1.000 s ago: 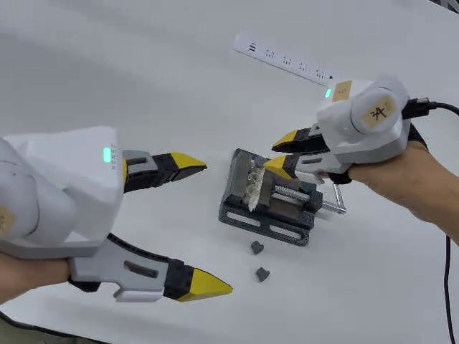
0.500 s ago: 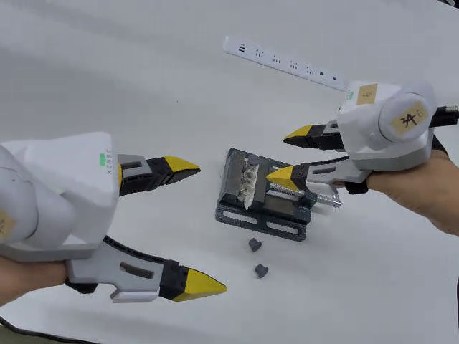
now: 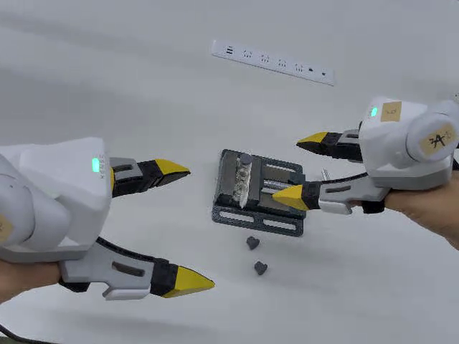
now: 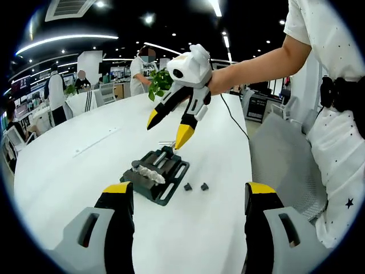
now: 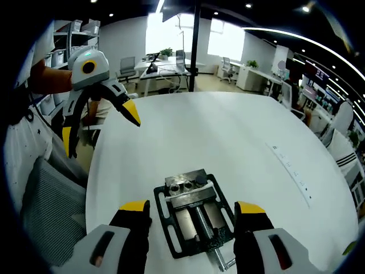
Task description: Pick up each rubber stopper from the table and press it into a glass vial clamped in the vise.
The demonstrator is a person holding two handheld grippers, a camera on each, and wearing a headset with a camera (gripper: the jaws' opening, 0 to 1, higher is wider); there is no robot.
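Both your left gripper [image 3: 201, 226] and right gripper [image 3: 286, 169] gape wide, holding nothing. Two stoppers [image 3: 252, 243] lie on the table [image 3: 107, 86], just on the near side of the vise [image 3: 259, 212]. Risk: pinched off-centre, one may squirt away; crooked pressing could crack a vial [image 3: 242, 179].

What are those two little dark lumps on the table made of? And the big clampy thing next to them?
The stoppers look like dark grey rubber: dull, no shine, soft rounded edges. The vise looks like metal, with a dark painted body and a bare silvery screw. That is only a guess from how they look.
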